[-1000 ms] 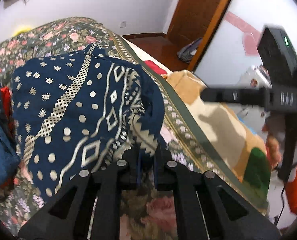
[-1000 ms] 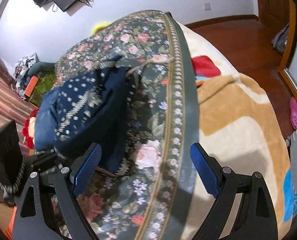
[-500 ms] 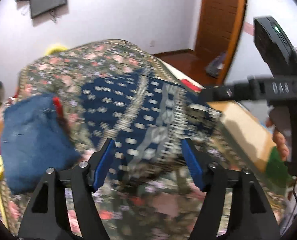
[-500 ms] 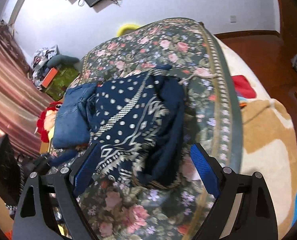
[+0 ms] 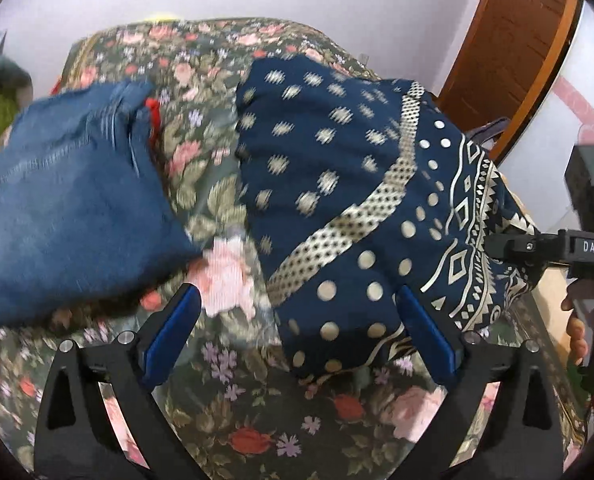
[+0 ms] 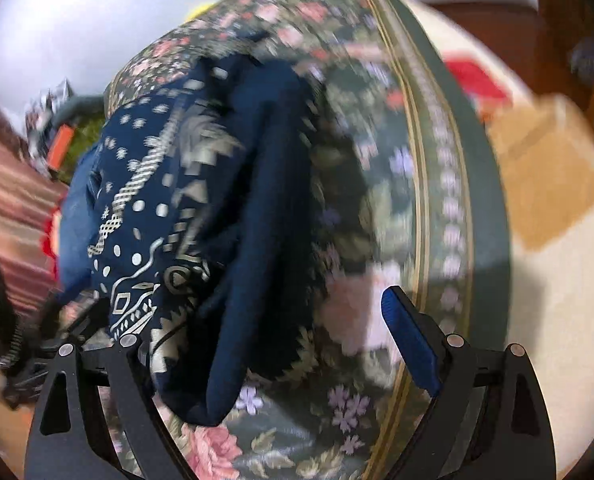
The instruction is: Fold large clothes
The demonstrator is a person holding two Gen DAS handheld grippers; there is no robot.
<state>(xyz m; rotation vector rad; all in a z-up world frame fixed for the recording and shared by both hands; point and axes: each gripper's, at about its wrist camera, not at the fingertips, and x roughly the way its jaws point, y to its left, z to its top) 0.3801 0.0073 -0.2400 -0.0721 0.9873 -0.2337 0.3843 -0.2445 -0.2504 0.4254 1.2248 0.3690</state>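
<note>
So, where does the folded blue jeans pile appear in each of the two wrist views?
Left wrist view: the folded blue jeans fill the left side, lying on the floral bedspread.
Right wrist view: only a blurred blue sliver at the left edge, mostly hidden.
Shared landmark: the navy patterned garment beside the jeans.

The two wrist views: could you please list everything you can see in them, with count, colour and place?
patterned garment: one, navy with cream dots and zigzags, folded on the bedspread, right of the jeans.
jeans: one, blue denim, folded, at the left.
bedspread: one, dark green with pink roses, covering the bed.
blanket: one, tan and cream, beyond the bedspread's border.
door: one, brown wood, upper right.
left gripper: one, black with blue pads, jaws just opened wide, nothing pressed.
right gripper: one, black with blue pads, open, straddling the garment's edge.
hand: one, holding the right gripper's handle.
</note>
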